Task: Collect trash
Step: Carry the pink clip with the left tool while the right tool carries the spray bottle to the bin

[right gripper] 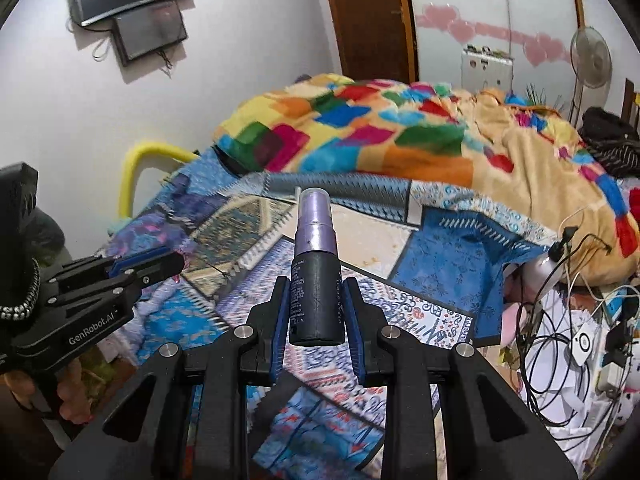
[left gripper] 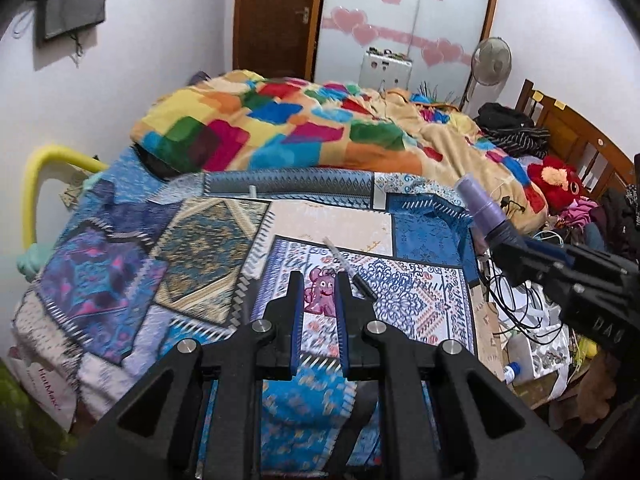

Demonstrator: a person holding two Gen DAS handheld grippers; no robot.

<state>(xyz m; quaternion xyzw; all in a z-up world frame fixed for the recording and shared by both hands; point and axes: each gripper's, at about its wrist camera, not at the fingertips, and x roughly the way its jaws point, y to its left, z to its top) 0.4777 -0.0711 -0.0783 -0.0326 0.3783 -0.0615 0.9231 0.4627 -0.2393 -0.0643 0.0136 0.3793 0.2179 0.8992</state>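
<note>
My right gripper (right gripper: 316, 284) is shut on a small spray bottle (right gripper: 316, 292) with a black body and a purple clear cap, held above the bed. The bottle (left gripper: 482, 204) and right gripper (left gripper: 500, 236) also show at the right of the left wrist view. My left gripper (left gripper: 319, 280) hovers over the patterned bedspread (left gripper: 200, 248), its jaws a narrow gap apart and nothing between them. A syringe-like tube (left gripper: 348, 266) with a black end lies on the bedspread just beyond its right finger. The left gripper (right gripper: 168, 264) shows at the left of the right wrist view.
A colourful blanket (left gripper: 280, 128) is piled at the far side of the bed. Cables, papers and a bottle (left gripper: 532, 332) clutter the right side. A red plush toy (left gripper: 556, 180), dark clothes, a fan (left gripper: 492, 60) and a yellow rail (left gripper: 36, 184) surround the bed.
</note>
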